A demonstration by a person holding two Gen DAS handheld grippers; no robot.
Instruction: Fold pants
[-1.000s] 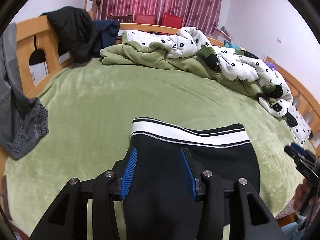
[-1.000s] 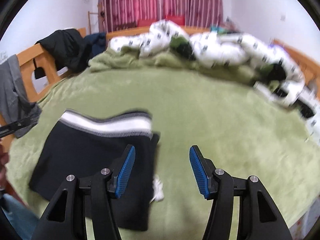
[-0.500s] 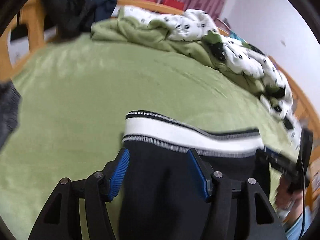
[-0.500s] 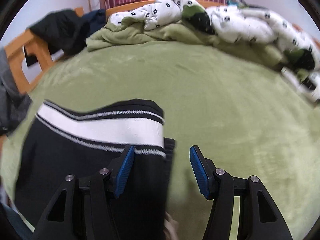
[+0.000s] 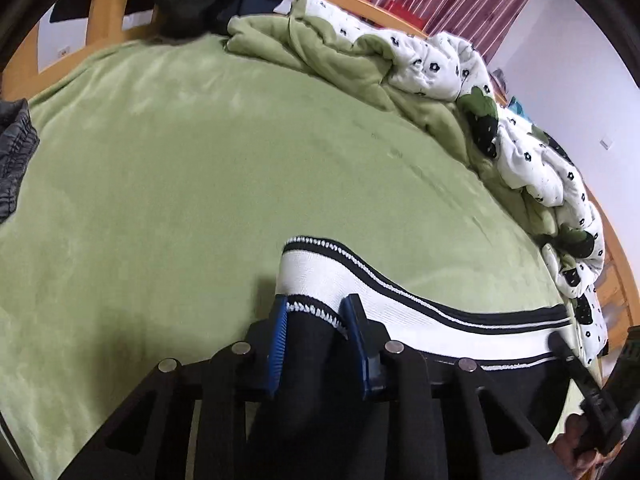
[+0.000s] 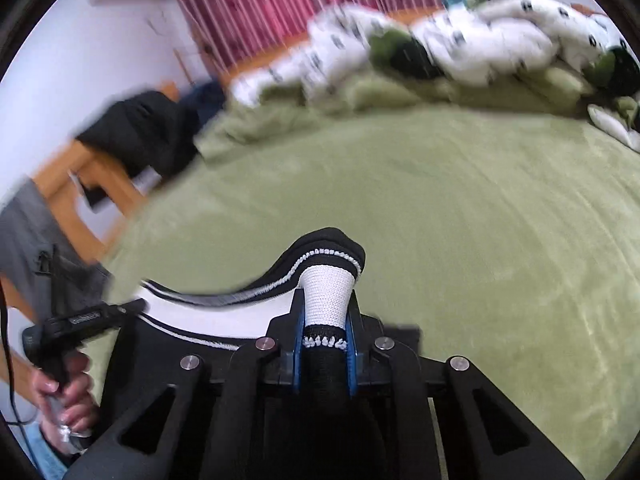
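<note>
Both tools pinch the pants' waistband (image 5: 400, 300): left tool (image 5: 316, 312) closing on its left end, right tool (image 6: 325, 320) closing on its bunched right end. Band runs 9-to-3 between them on the green bed (image 5: 200, 184), black legs trailing toward 6; open bed lies at 12.

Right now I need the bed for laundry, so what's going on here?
A person is folding black pants on the green bed with two handheld claws. The left claw and the right claw are each closing on an end of the white waistband, fabric bunched between their fingers. The folding has barely begun.
</note>
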